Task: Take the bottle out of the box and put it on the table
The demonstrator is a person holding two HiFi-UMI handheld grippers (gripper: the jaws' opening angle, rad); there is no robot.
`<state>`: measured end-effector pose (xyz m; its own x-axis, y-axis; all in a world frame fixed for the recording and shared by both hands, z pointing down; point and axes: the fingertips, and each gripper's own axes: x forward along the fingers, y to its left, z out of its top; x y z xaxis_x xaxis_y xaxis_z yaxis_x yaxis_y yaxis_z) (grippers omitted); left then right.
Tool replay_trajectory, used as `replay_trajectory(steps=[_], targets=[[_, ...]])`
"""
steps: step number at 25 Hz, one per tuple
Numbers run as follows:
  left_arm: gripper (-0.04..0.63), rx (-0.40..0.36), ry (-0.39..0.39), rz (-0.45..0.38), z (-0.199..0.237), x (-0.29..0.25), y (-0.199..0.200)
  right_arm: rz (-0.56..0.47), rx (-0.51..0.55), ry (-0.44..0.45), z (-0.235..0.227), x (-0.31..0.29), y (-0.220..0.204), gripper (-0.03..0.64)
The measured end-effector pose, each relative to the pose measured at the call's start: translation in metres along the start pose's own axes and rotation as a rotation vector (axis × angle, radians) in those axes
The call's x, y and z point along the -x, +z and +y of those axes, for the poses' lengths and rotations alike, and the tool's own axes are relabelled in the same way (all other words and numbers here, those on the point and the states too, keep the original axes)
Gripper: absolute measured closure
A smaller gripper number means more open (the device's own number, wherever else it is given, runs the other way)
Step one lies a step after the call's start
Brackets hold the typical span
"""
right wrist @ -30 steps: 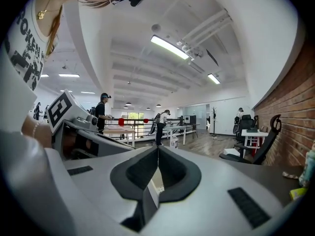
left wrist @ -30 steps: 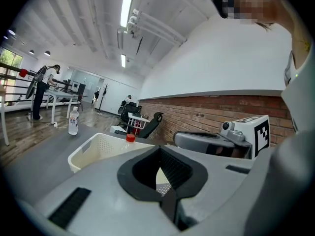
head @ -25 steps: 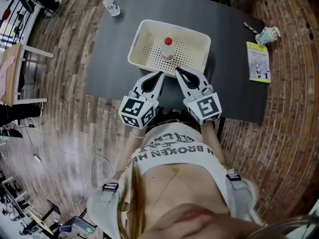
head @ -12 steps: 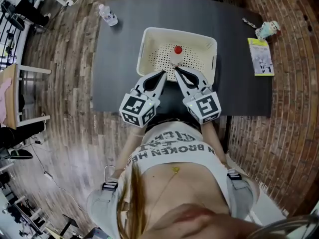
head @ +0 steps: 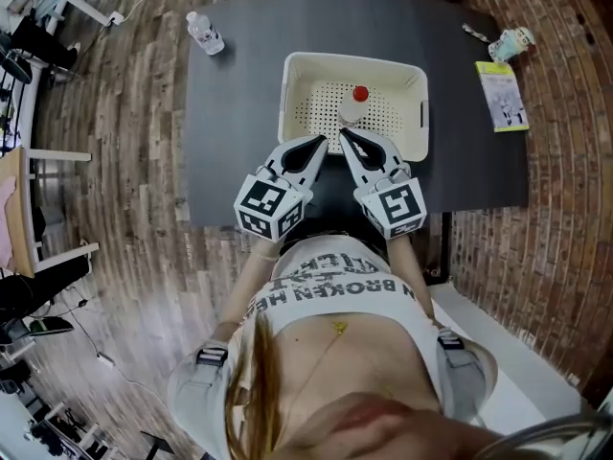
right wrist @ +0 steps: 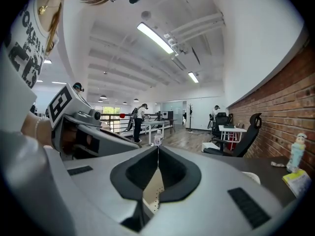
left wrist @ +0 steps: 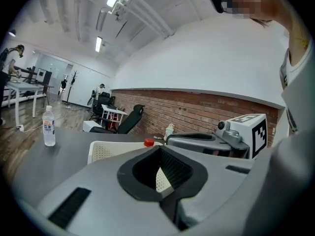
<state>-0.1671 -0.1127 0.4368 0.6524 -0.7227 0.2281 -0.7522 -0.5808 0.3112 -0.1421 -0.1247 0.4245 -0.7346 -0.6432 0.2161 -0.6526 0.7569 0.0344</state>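
Note:
A clear bottle with a red cap stands upright in the cream perforated box on the dark table. My left gripper and right gripper lie side by side, both shut and empty, tips at the box's near wall just short of the bottle. In the left gripper view the shut jaws point at the box, and the red cap shows over its rim. Perforated box floor shows through the shut right gripper.
A second water bottle stands at the table's far left corner, also visible as the lone bottle. A small figure and a booklet lie at the far right. A black chair stands behind the table.
Both grippers have moved forward together, and their tips now reach over the box's near wall. The jaws have stayed shut. The bottle has not moved in the box.

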Motion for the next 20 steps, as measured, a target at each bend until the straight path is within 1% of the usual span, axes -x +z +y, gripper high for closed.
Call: replay_trajectory(steps=[4, 8, 13, 20], targets=[[0.591, -0.003, -0.028, 0.006, 0.001, -0.001, -0.001, 0.009, -0.006, -0.046, -0.001, 0.002, -0.005, 0.607], [0.591, -0.016, -0.027, 0.001, 0.004, -0.005, 0.002, 0.007, -0.018, -0.075, -0.006, 0.004, -0.007, 0.607], [0.591, -0.013, -0.002, -0.034, 0.006, -0.006, 0.01, 0.011, -0.009, -0.059, -0.01, 0.0, -0.007, 0.607], [0.591, 0.002, 0.033, -0.047, 0.014, 0.002, 0.01, 0.015, -0.006, -0.05, -0.015, -0.01, -0.007, 0.607]])
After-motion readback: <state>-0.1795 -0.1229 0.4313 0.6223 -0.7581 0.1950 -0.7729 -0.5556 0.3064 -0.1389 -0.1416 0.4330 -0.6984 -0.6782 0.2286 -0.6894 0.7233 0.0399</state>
